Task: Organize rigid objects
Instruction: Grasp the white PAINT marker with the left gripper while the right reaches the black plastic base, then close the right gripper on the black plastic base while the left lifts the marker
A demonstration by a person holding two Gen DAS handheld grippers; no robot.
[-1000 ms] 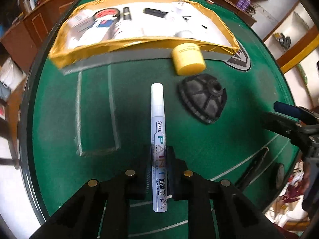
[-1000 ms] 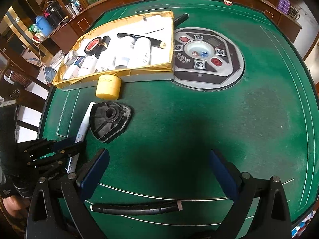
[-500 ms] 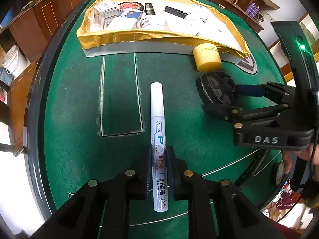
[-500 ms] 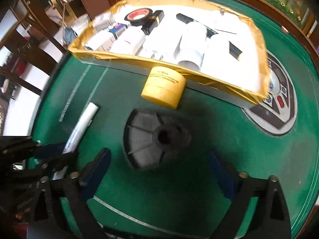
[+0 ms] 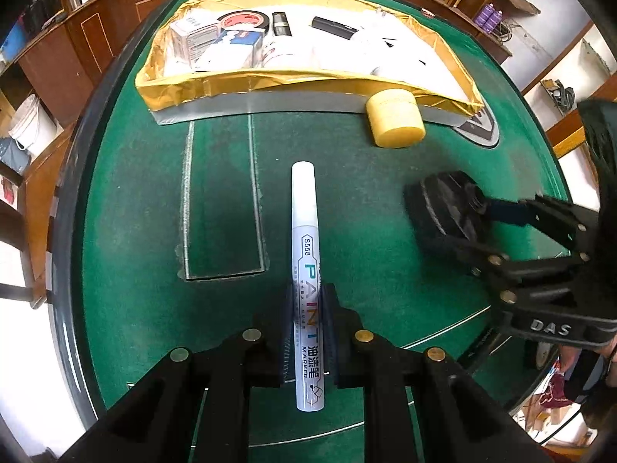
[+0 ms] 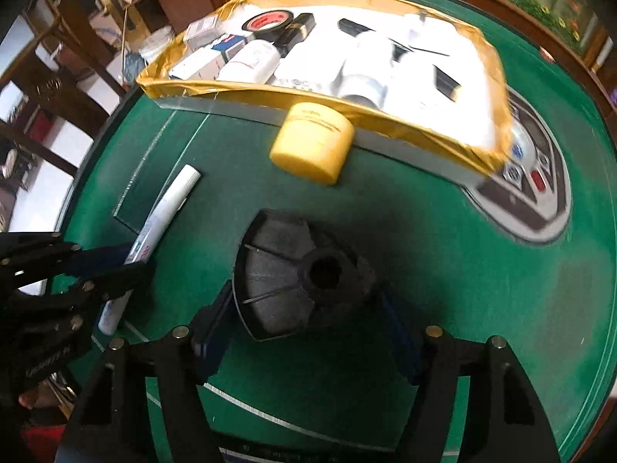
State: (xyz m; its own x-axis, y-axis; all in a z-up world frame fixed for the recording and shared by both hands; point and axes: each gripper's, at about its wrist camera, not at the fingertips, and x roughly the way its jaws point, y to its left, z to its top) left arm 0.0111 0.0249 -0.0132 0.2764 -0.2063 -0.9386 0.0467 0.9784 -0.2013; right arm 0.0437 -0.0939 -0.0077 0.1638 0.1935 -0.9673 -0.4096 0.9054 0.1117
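Note:
My left gripper (image 5: 308, 332) is shut on a white paint marker (image 5: 305, 254), which points away from me over the green felt table (image 5: 135, 231). The marker also shows in the right wrist view (image 6: 166, 208). My right gripper (image 6: 304, 332) is open, with its jaws on either side of a black ribbed plastic hub (image 6: 297, 270); contact is unclear. The hub and right gripper also show in the left wrist view (image 5: 443, 204). A yellow jar (image 6: 312, 146) lies on its side against the gold-lined tray (image 6: 270, 94).
The tray (image 5: 270, 81) at the far side holds boxes, a red-and-black tape roll (image 5: 243, 21), white bottles and black items. A grey control panel (image 6: 536, 193) sits in the table beside the tray. Wooden furniture surrounds the table.
My right gripper has moved forward and down until its jaws flank the black hub. My left gripper still holds the marker, and its view has shifted towards the tray.

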